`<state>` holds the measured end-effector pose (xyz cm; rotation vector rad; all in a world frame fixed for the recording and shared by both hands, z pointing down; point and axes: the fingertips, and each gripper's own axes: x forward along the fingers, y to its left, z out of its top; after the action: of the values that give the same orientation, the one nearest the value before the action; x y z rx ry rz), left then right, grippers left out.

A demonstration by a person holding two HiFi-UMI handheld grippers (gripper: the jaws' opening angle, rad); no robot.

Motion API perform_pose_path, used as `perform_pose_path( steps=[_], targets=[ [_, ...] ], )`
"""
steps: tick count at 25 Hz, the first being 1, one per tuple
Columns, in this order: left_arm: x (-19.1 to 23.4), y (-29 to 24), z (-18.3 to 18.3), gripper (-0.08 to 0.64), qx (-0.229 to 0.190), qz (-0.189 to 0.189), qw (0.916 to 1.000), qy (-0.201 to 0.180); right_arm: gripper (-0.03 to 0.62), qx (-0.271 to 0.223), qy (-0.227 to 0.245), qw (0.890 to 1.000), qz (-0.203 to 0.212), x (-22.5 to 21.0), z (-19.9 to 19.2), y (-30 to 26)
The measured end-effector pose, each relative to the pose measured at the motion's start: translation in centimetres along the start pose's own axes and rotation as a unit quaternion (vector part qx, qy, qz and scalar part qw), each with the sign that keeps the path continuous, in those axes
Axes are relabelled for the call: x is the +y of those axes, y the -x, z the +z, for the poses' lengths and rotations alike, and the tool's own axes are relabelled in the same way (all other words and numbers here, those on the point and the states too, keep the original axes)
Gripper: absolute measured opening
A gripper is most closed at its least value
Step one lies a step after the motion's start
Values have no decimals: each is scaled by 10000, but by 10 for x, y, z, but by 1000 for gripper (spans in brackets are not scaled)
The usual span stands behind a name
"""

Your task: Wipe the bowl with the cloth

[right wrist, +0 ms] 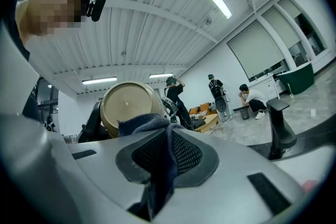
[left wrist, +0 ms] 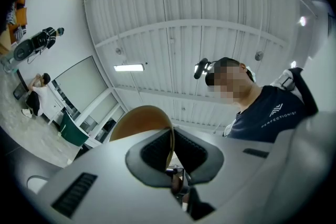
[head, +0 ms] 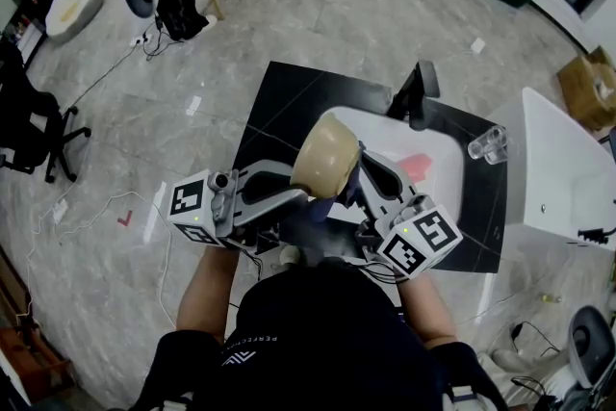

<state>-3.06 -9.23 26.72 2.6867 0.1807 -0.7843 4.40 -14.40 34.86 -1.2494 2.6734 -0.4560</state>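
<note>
I see a tan bowl (head: 327,156) held up above the table, its bottom facing the head camera. My left gripper (head: 304,195) is shut on the bowl's rim. In the left gripper view the thin rim of the bowl (left wrist: 142,119) runs down between the two dark pads of the left gripper (left wrist: 171,152). My right gripper (head: 354,184) is shut on a dark blue cloth (head: 339,199), right beside the bowl. In the right gripper view the cloth (right wrist: 152,126) bunches above the right gripper (right wrist: 167,152), just in front of the bowl (right wrist: 127,105).
Below lies a black table (head: 279,101) with a white board (head: 445,144), a pink patch (head: 416,166), a black stand (head: 416,91) and clear glasses (head: 488,144). A white unit (head: 558,178) stands at the right, an office chair (head: 29,125) at the left.
</note>
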Motion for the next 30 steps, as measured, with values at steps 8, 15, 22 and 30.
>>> perform_pose_path(
  steps=[8, 15, 22, 30],
  targets=[
    [17, -13, 0, 20, -9, 516, 9982, -310, 57, 85, -8, 9999, 63, 7, -9, -3],
    [28, -17, 0, 20, -56, 975, 9937, -546, 57, 58, -35, 9999, 93, 12, -10, -3],
    [54, -3, 4, 20, -313, 1743, 9826, -556, 57, 52, 0, 9996, 292, 24, -8, -3],
    [71, 4, -6, 20, 5, 2476, 9653, -831, 57, 53, 67, 9986, 520, 41, -4, -6]
  ],
)
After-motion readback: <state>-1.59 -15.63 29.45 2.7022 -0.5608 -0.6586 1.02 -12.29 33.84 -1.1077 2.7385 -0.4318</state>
